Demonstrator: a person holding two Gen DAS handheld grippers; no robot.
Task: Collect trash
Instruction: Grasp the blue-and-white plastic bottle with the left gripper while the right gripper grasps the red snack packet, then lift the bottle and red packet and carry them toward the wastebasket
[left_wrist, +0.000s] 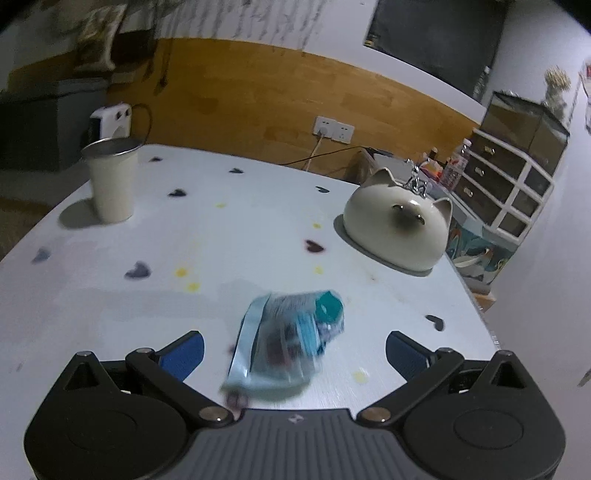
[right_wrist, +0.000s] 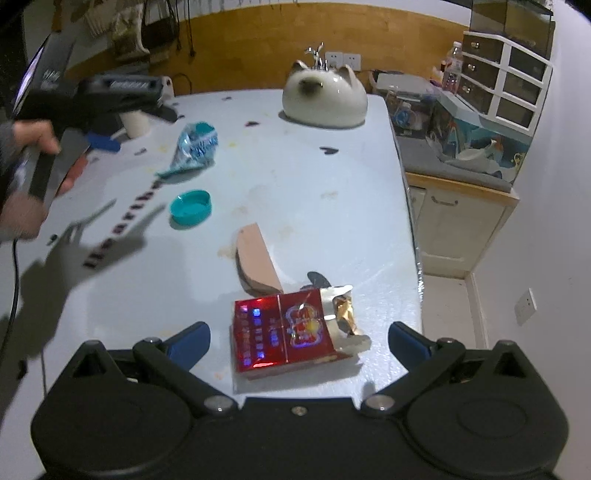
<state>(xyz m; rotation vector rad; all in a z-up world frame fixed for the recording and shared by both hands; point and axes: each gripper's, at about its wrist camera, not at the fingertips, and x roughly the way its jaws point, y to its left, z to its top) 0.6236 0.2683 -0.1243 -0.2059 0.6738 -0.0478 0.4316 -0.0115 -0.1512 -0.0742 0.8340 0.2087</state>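
A crumpled blue wrapper lies on the white table, in the gap between the spread blue fingers of the left gripper. The pads stand wide apart on either side of it and neither seems to touch it; the picture is blurred there. Only the left wrist view shows a white cup with a metal rim, standing well to the left of the wrapper near the table's far left edge, and a cat-shaped white pot beyond the wrapper to the right.

The right wrist view shows the same wrapper from farther off, lying this side of the cat-shaped pot and to its left. It alone shows the other trash: a teal bottle cap lying nearer than the wrapper, a pink wedge-shaped block nearer again, and a red cigarette pack with torn gold foil nearest. The pack lies between the fingers of the right gripper, which are also spread wide and grip nothing; whether a pad grazes the pack cannot be told. At the left of this view a hand holds the left gripper above the table.
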